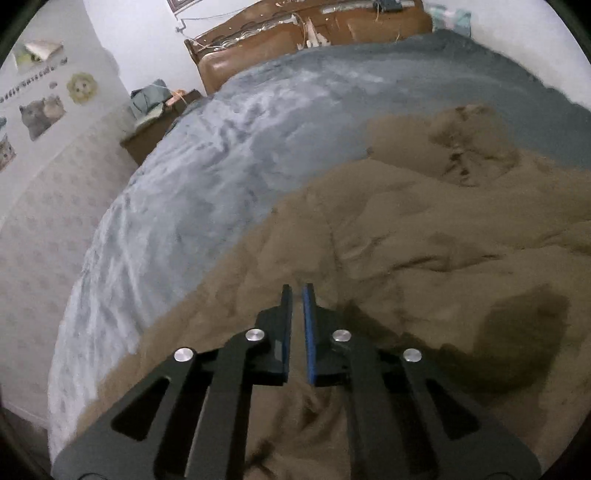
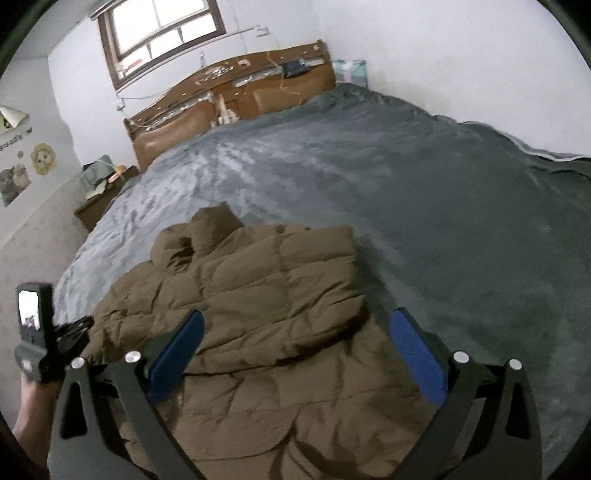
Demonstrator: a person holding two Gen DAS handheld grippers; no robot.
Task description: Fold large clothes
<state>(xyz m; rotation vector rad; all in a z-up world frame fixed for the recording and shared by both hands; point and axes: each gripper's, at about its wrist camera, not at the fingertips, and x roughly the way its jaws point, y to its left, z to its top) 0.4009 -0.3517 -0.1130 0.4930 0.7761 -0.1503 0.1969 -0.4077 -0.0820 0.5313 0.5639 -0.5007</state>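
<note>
**One brown padded jacket on the bed, two grippers over it**

Nearest in the left wrist view is the left gripper (image 1: 297, 286). Its two black fingers carry thin blue pads, and its jaws stand almost together, with only a narrow slit between them; no cloth is visible in the slit at the tips. Four round silver pins shine on its black linkage. Under it and all around lies the jacket (image 1: 406, 236), one piece of brown quilted cloth, soft and puffy, with many wrinkles and shallow dents.

In the right wrist view the right gripper (image 2: 295, 321) has its jaws wide apart, one blue pad on each side of the jacket (image 2: 258, 288), and it holds nothing. Here also four silver pins show. The jacket has stitched padded panels and is folded over itself, with the collar end at the far side. At the left edge the other gripper shows with one small lit screen (image 2: 28, 308) on it.

The jacket lies on the near part of the bed, on one grey-blue plush blanket (image 2: 406, 177) with a short wavy pile. Behind it stands one brown glossy headboard (image 2: 236, 92) with a curved top. One low wooden nightstand (image 2: 99, 199) is left of the bed, and above the headboard is one window (image 2: 162, 33) with a dark frame.
</note>
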